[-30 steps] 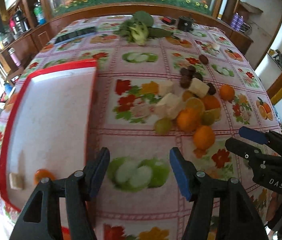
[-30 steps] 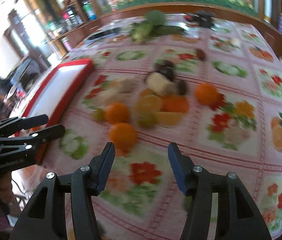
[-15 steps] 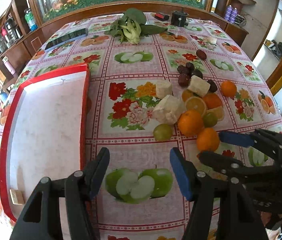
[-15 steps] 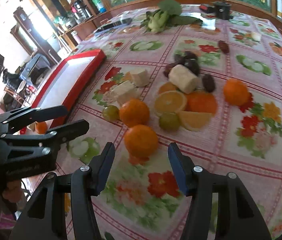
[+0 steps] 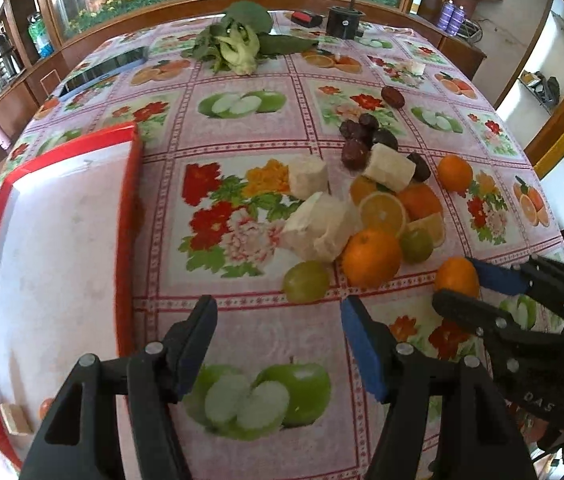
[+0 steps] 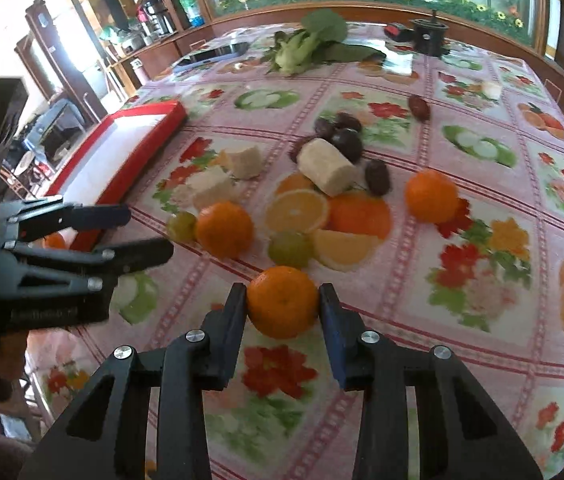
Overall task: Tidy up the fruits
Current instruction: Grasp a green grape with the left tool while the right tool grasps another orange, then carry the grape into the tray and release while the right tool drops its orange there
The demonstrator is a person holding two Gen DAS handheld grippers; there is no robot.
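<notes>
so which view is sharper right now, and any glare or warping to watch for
Left wrist view: sharp, but fisheye bends the red tray edge. Right wrist view: orange in the right hand-held gripper is crisp, table edges slightly soft, and bright window light washes out the upper left.

In the left wrist view the red tray (image 5: 126, 216) runs off the frame at nine o'clock, and a small orange thing (image 5: 44, 407) at seven o'clock hides behind the left gripper (image 5: 278, 344). The orange (image 5: 455, 278) at three o'clock is partly covered by the right gripper (image 5: 461, 286).
</notes>
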